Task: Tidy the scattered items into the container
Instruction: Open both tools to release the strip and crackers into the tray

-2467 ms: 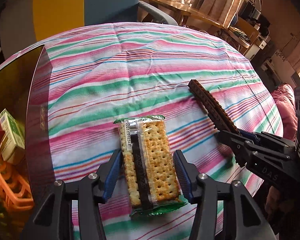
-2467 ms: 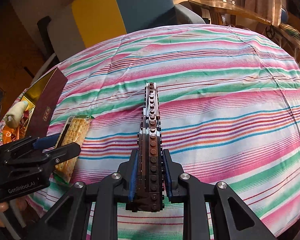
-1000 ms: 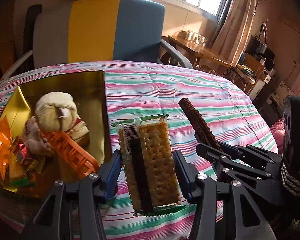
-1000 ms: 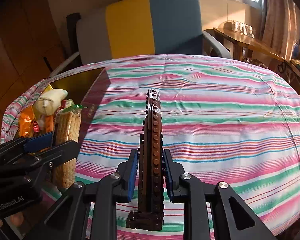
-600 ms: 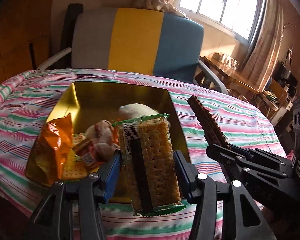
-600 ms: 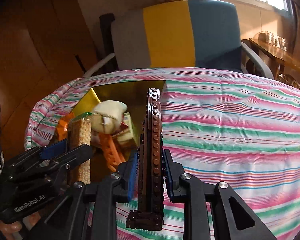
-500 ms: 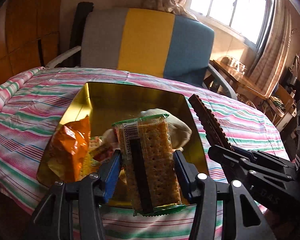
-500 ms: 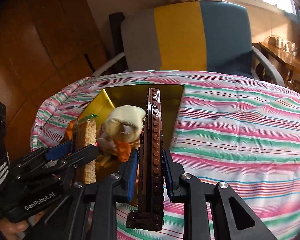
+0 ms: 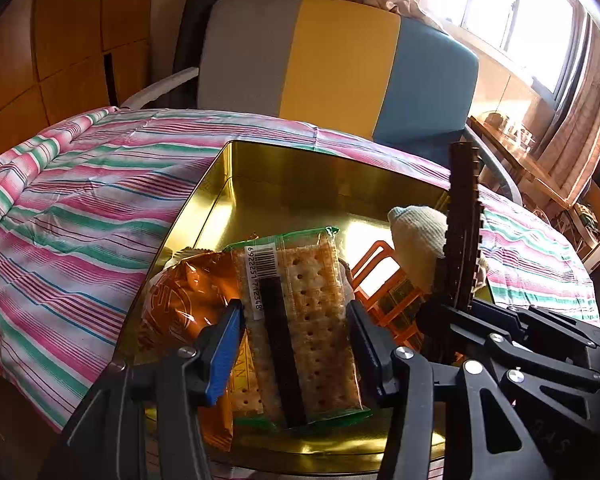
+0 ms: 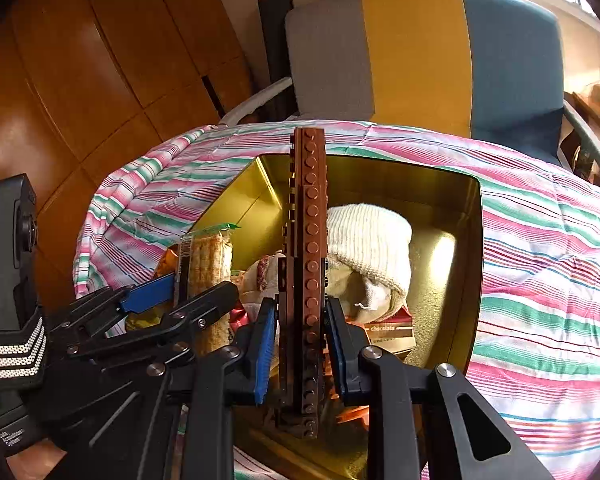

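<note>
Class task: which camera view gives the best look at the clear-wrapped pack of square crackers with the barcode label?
The left wrist view: the clear-wrapped pack of square crackers faces the lens flat, so its barcode, dark stripe and green edges show, clamped in the left tongs. The right wrist view shows the pack only edge-on, partly hidden by tong arms.

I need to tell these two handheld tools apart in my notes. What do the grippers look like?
Both are black plastic with angular, bolted linkages showing silver screw heads. The left gripper has blue ribbed pads on its fingers; so does the right gripper. Seen from the right wrist, the left one's body carries small white lettering and a black strap with white stripes.
</note>
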### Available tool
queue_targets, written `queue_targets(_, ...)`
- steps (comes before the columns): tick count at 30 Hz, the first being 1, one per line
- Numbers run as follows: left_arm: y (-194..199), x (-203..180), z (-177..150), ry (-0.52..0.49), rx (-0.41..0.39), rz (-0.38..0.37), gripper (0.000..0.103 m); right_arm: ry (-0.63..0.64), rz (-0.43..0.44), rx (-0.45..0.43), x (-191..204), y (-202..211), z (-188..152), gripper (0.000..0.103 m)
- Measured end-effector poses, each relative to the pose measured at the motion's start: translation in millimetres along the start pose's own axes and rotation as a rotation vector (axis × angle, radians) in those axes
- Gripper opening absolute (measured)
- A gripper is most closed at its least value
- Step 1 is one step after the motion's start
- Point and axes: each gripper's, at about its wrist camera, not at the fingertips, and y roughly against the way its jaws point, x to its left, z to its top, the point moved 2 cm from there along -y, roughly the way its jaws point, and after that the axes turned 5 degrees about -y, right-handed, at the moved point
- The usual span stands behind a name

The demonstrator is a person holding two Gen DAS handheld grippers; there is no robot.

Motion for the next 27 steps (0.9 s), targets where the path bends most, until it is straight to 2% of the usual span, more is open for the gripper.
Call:
queue_targets(8,4.7,-1.2,-4.2,0.026,-0.014,-0.009,0.052,-0.013,0.024,0.044,-4.1,-6.9,-12.1,0.025)
queue_targets(20,23.9,-3.7,-12.7,0.023,-0.043,0.014,0.054,0.000,0.014,0.010,0.7,4.4,-15.3,0.028)
queue_targets(27,37.5,-9.9,-19.7,0.014,-0.069,0.049,0.063,-0.020,-0.015,0.005,-3.5,14.5,-28.9,0.028)
